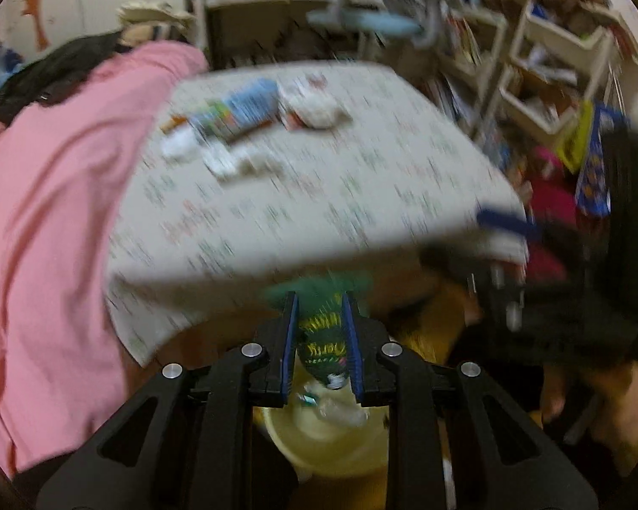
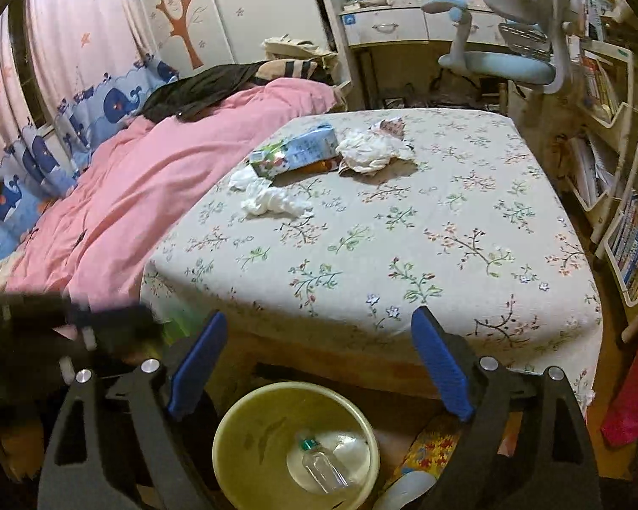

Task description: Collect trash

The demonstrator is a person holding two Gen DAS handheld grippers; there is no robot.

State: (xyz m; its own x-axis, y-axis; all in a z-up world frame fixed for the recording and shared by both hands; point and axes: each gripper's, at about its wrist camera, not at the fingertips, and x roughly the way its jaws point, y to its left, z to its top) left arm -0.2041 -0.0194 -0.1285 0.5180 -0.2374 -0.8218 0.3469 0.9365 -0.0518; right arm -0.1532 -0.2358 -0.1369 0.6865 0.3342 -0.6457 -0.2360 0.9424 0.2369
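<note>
A green wrapper (image 1: 324, 338) is clamped in the left claw (image 1: 322, 340), angled down over the bin (image 2: 295, 437). The right claw (image 2: 319, 365) is spread wide, empty, above the bin.

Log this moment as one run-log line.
left gripper: shut on green wrapper | right gripper: open, empty | bin: holds bottle

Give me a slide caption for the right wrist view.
Open right hand-held gripper above yellow bin holding a plastic bottle; tissues remain on the bed.
</note>
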